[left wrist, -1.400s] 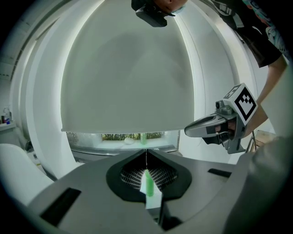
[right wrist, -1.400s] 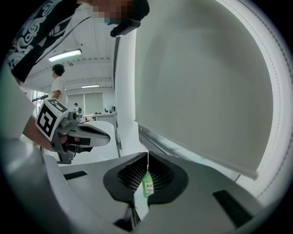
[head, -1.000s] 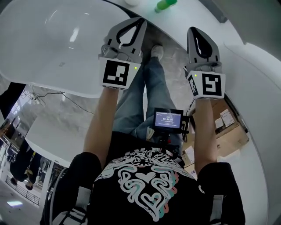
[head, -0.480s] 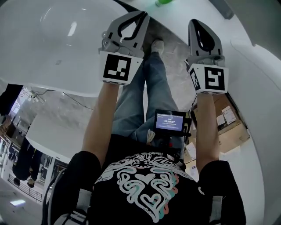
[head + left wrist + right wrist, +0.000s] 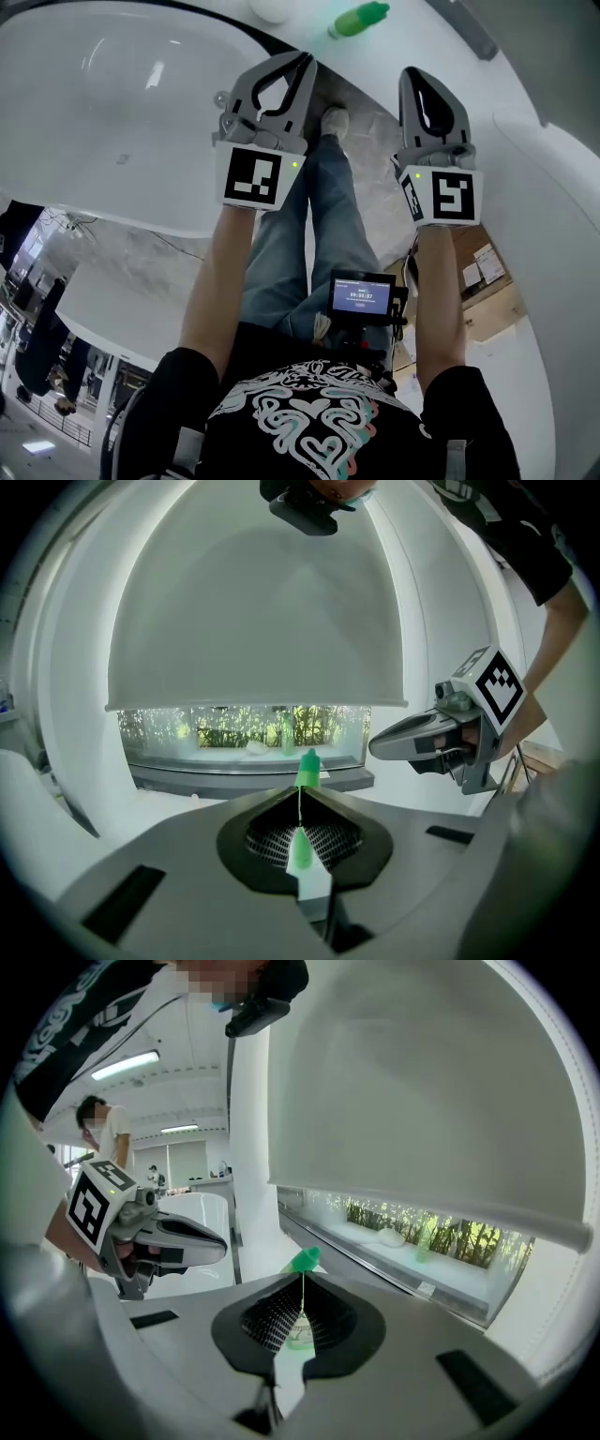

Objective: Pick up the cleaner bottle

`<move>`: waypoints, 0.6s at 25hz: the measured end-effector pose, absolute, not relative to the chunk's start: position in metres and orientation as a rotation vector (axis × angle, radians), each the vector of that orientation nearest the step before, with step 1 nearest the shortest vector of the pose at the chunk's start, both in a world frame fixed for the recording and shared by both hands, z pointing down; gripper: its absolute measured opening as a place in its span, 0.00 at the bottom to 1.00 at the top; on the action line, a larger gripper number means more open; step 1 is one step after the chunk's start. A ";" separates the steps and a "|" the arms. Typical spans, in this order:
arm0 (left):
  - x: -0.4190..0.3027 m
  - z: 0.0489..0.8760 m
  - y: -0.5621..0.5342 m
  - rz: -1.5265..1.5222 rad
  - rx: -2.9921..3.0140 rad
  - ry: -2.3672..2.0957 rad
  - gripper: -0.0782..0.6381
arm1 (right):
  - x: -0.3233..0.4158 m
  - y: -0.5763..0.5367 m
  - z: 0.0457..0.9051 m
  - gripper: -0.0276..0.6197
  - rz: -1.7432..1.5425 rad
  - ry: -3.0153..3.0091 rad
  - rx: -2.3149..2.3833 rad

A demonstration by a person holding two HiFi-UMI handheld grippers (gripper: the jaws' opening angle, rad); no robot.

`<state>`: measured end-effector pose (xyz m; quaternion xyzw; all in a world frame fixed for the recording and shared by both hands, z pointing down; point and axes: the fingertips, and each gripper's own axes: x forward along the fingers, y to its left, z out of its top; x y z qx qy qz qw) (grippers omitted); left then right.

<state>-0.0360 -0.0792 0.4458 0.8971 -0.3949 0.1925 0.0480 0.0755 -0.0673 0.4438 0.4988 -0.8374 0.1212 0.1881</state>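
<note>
— As the head view looks steeply down, is there any writing to read in it?

— Very little. The small screen (image 5: 363,294) at the person's waist carries lines too small to read, and the labels on the cardboard box (image 5: 487,272) are too small as well. Each marker cube (image 5: 253,176) shows only black and white squares. The cleaner bottle (image 5: 358,19) is green and lies on its side on a white surface (image 5: 412,33), near a white round thing (image 5: 272,7). The left gripper (image 5: 305,59) and the right gripper (image 5: 412,73) both point toward the bottle and are well apart from it.

— What does the left gripper view add?

— Its two fingers are pressed together, with nothing between them. The green top of the bottle shows beyond their tips, untouched. Only this view shows the whole width of a window (image 5: 244,728) with plants behind it, under a lowered roller blind (image 5: 253,621). It also shows the right gripper from the side, its jaws meeting.

— And the right gripper view?

— There the fingers also meet at the tips and pinch nothing. The bottle lies beyond them. A pale label shows through the gap lower down, but its print cannot be read. Only here a second person (image 5: 105,1129) stands far behind, and the left gripper appears at the left.
</note>
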 end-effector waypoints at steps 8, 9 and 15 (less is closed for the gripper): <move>-0.032 0.489 -0.093 0.630 2.706 -1.160 0.13 | 0.077 -0.081 0.476 0.09 0.363 -2.328 1.392; -0.032 0.495 -0.095 0.634 2.693 -1.153 0.13 | 0.077 -0.083 0.481 0.09 0.369 -2.324 1.388; -0.022 0.526 -0.106 0.667 2.624 -1.121 0.14 | 0.079 -0.098 0.499 0.09 0.383 -2.322 1.382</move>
